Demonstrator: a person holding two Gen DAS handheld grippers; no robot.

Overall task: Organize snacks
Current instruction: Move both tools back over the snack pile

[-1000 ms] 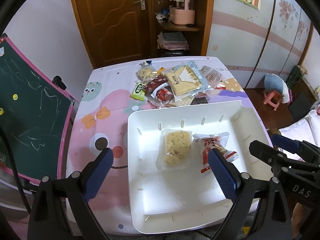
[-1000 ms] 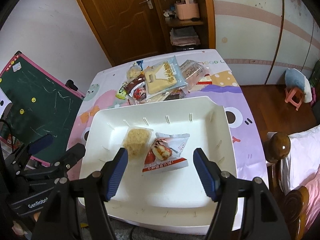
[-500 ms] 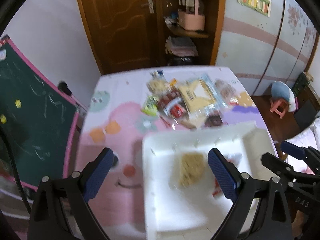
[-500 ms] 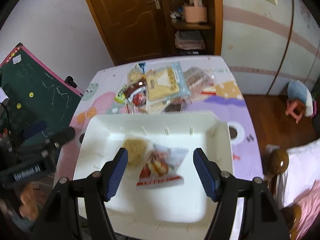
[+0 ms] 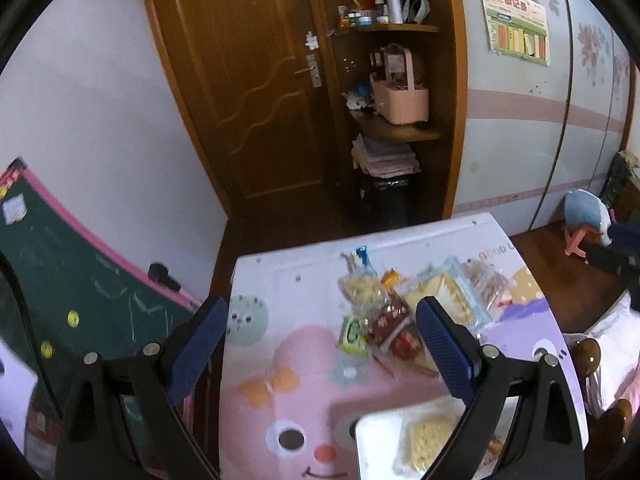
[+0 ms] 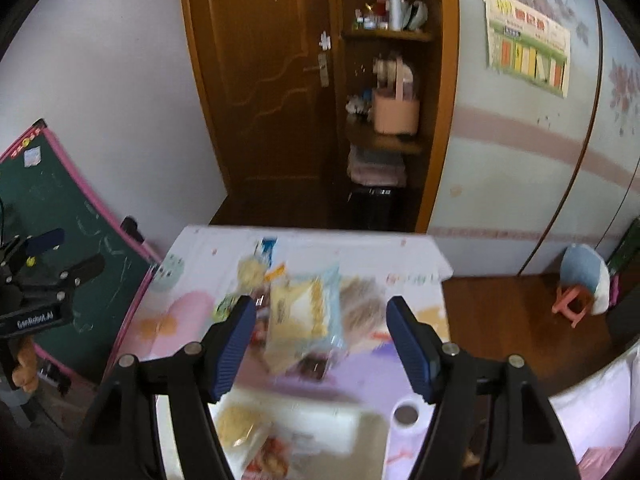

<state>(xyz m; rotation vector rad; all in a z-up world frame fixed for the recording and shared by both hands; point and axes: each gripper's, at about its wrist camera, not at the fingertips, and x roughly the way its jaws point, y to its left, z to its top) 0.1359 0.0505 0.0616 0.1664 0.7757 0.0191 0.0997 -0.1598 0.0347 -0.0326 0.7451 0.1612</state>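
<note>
A pile of wrapped snacks (image 5: 404,304) lies at the far side of the cartoon-print table (image 5: 280,360); it also shows in the right wrist view (image 6: 300,312). A white tray (image 5: 380,440) at the near edge holds a yellow crispy-rice pack (image 5: 430,438); in the right wrist view the tray (image 6: 360,420) holds that pack (image 6: 236,422) and a red-and-white packet (image 6: 268,458). My left gripper (image 5: 322,356) is open and empty, raised above the table. My right gripper (image 6: 322,354) is open and empty, raised, with the snack pile between its fingers in view.
A green chalkboard with a pink frame (image 5: 80,300) leans at the table's left. A wooden door (image 5: 248,80) and a shelf with a pink basket (image 5: 400,96) stand behind. A small pink stool (image 6: 572,304) is on the floor at right.
Both grippers have lifted and tilted up and away from the tray toward the snack pile. The tray has slid to the bottom of both views. Both stayed open and empty.
</note>
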